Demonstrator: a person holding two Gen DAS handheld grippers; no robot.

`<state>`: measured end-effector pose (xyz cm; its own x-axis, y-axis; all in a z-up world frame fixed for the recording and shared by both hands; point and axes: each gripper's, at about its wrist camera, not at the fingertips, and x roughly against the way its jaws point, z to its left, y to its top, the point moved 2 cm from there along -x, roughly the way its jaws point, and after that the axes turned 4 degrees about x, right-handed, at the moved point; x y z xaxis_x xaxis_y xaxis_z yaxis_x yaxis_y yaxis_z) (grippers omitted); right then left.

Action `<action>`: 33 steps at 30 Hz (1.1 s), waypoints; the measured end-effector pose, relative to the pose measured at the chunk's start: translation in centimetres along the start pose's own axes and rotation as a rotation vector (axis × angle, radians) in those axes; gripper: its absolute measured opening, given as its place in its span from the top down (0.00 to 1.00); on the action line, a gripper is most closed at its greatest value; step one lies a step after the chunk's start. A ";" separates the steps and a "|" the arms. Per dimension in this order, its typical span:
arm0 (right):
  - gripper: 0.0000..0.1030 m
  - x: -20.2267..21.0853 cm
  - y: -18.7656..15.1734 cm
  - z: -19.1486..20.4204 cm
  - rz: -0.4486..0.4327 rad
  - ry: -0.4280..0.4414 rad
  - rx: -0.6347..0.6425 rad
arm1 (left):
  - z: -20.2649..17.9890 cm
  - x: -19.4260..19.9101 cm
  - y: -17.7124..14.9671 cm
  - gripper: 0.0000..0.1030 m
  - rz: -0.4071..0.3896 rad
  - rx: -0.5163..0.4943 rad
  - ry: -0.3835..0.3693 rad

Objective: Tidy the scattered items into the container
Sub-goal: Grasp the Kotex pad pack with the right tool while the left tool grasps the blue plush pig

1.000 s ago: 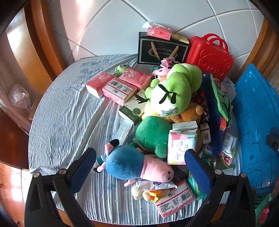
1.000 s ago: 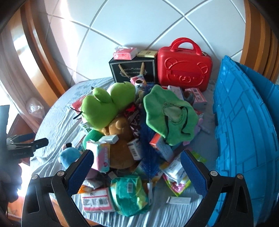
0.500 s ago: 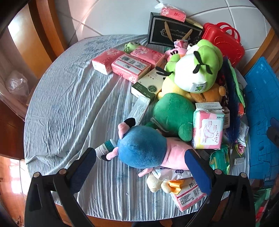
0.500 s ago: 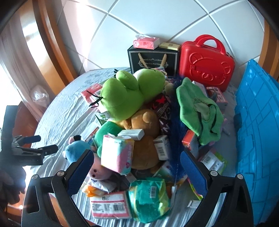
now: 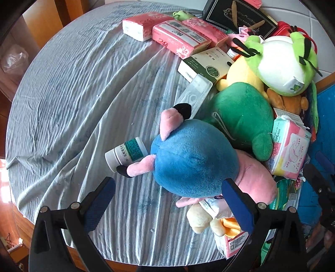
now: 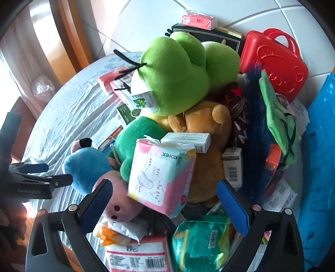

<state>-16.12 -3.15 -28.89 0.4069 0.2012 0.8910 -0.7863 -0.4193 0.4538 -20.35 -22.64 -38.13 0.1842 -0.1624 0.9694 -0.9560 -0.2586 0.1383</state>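
Observation:
A heap of items lies on a round table with a grey cloth [image 5: 73, 94]. My left gripper [image 5: 167, 200] is open and empty just above a blue and pink pig plush [image 5: 194, 161], also in the right wrist view [image 6: 88, 167]. A white pill bottle [image 5: 125, 153] lies beside the plush. My right gripper [image 6: 165, 207] is open and empty over a pink Kotex pack [image 6: 161, 177]. The blue crate [image 6: 318, 167] stands at the right edge. The left gripper [image 6: 31, 180] shows at the left of the right wrist view.
A big green frog plush [image 6: 178, 73], a brown bear plush [image 6: 205, 146] and a dark green plush [image 5: 240, 117] top the heap. Pink tissue packs [image 5: 180, 37], a red case [image 6: 274, 62] and a black box [image 5: 236, 16] stand at the back. Small packets lie near the front edge.
Both grippers have moved forward and down toward the heap. The pig plush and the Kotex pack now fill more of the views. Both stay open.

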 end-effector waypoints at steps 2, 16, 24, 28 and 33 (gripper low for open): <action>0.02 -1.2 0.2 0.2 0.016 -0.011 0.001 | 0.3 -0.8 0.2 0.00 0.015 0.019 -0.018; 0.02 -6.4 0.5 0.4 0.108 -0.084 -0.016 | -0.7 -4.2 1.9 0.00 0.083 0.120 -0.206; 0.01 -6.8 0.3 0.5 0.098 -0.092 -0.004 | -1.7 -5.5 2.5 0.00 0.065 0.162 -0.171; 0.00 -6.8 0.2 0.5 0.093 -0.094 0.000 | -2.3 -5.7 2.6 0.00 0.057 0.162 -0.139; 0.23 -5.9 0.0 0.3 0.084 -0.106 0.009 | -2.4 -5.2 2.1 0.00 0.068 0.162 -0.136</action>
<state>-18.35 -4.64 -34.14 0.3871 0.0706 0.9193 -0.8157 -0.4386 0.3771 -23.89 -20.11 -42.39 0.1597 -0.3088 0.9376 -0.9202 -0.3905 0.0282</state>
